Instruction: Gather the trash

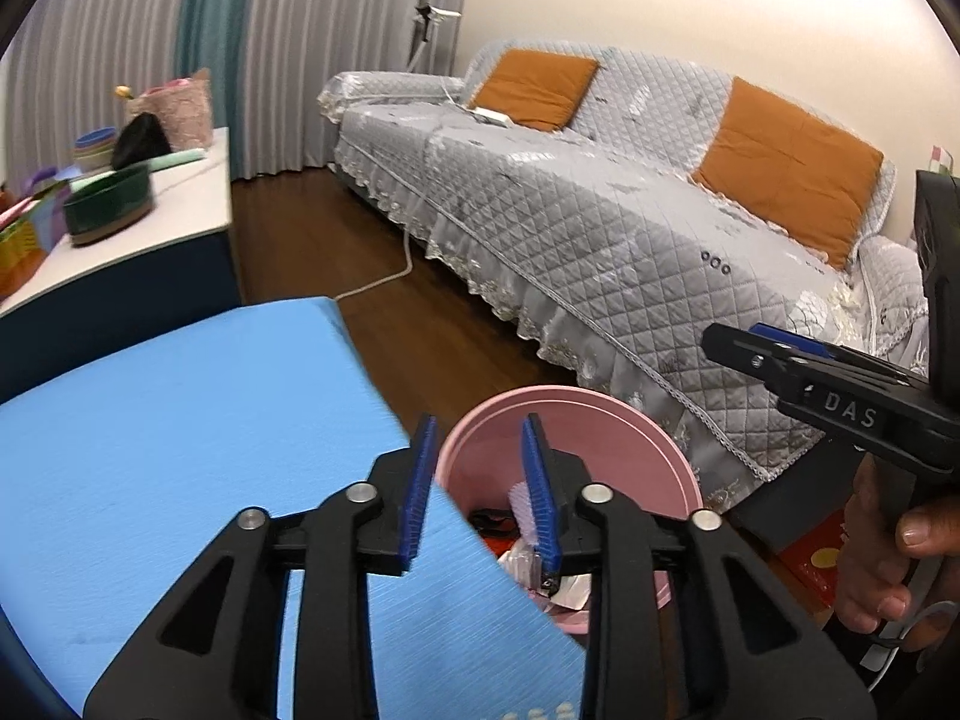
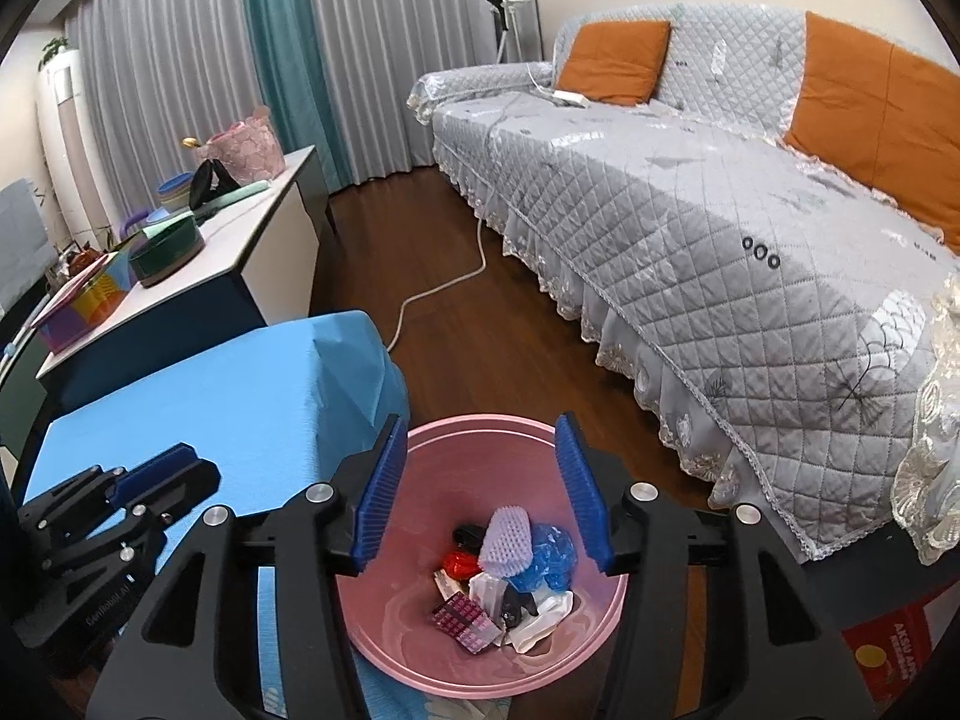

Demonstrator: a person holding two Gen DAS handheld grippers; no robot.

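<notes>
We hold our right gripper [image 2: 483,501] above the pink bin [image 2: 420,654], its blue pads [image 2: 375,504] spread wide with nothing between them. The bin stands on the wood floor [image 2: 510,354] just beside the edge of the blue-covered table [image 2: 228,396], and in its bottom lies the trash [image 2: 510,570]: a lilac foam sleeve, blue crumpled plastic, a red wrapper, a pink blister pack and white scraps. Our left gripper [image 1: 480,498] hovers over the table's edge and the bin's rim, jaws parted and empty. The grey quilted sofa [image 2: 720,228] runs along the far side of the floor.
</notes>
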